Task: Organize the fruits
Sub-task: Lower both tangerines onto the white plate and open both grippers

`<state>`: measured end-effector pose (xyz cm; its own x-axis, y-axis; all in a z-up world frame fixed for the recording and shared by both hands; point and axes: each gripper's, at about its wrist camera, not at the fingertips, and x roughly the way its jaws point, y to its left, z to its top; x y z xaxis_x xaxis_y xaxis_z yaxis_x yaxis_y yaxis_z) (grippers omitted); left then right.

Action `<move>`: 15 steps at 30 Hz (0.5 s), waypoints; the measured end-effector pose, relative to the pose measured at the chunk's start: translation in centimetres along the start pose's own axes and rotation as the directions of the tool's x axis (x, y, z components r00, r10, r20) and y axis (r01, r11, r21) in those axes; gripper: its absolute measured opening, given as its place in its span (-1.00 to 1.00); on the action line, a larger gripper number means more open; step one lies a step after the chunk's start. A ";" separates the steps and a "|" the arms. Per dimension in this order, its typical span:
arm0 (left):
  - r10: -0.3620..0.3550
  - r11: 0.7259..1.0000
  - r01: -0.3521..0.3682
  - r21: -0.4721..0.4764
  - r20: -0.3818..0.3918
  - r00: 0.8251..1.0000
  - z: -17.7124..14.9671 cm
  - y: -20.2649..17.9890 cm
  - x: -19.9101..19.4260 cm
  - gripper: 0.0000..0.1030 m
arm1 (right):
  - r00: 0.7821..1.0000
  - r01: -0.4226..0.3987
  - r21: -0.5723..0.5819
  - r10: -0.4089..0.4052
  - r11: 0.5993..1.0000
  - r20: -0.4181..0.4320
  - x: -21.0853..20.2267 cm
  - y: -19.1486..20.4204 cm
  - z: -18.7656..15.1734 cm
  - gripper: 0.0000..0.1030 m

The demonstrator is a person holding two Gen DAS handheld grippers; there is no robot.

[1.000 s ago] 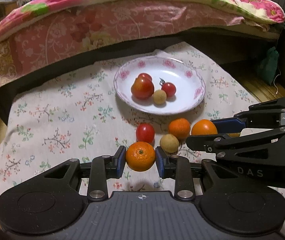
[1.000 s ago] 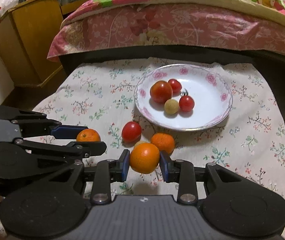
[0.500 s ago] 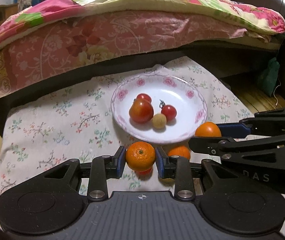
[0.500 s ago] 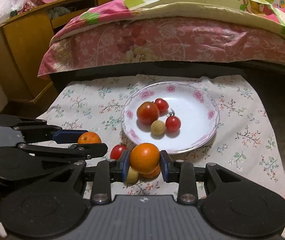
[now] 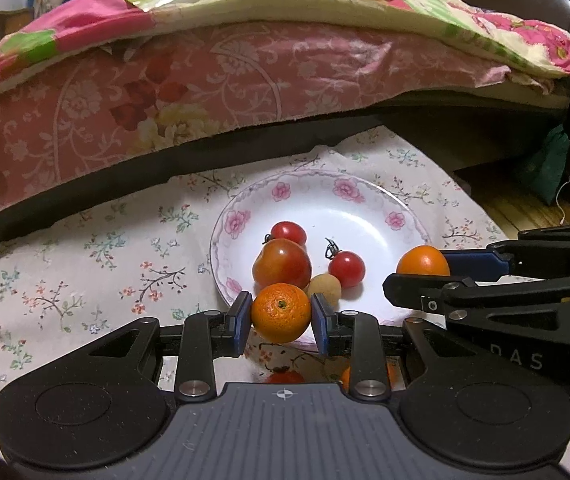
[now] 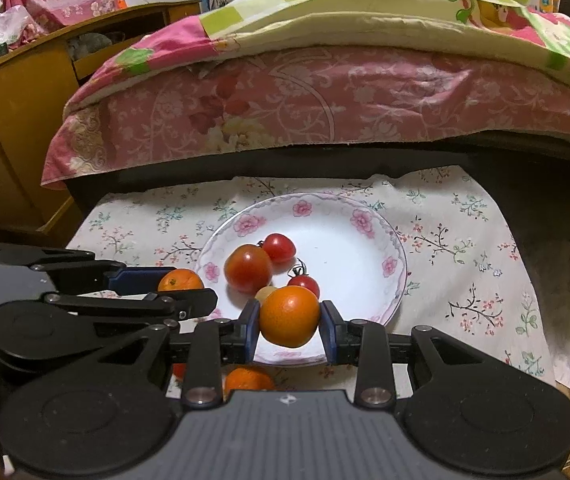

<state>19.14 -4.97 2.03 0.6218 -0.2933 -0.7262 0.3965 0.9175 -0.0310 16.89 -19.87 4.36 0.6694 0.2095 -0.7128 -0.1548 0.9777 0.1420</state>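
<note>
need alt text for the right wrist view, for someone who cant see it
The right tool grips an orange above the near rim of a floral plate holding three tomatoes and a small tan fruit. At left, the left tool holds a second orange; a floral tablecloth and bed lie beyond.

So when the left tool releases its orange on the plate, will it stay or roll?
The orange is round, so it probably rolls a little. The plate dips inward, likely guiding it toward the big tomato, which may stop it.
</note>
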 end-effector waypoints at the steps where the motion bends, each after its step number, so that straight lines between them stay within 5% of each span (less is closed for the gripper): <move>1: 0.001 1.000 -0.001 0.000 -0.003 1.000 0.0 0.0 0.2 -0.26 | 1.000 0.001 -0.003 -0.001 1.000 -0.003 0.3 -0.1 0.0 -0.38; 15: 0.025 0.999 -0.024 0.020 -0.017 1.000 -0.1 -0.1 1.9 -0.26 | 0.999 0.013 -0.011 -0.013 1.000 -0.032 2.6 -0.8 -0.2 -0.38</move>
<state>20.26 -5.57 0.55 0.6199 -0.2660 -0.7382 0.3950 0.9187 0.0006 18.68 -20.14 2.26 0.6476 0.1961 -0.7363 -0.1539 0.9801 0.1256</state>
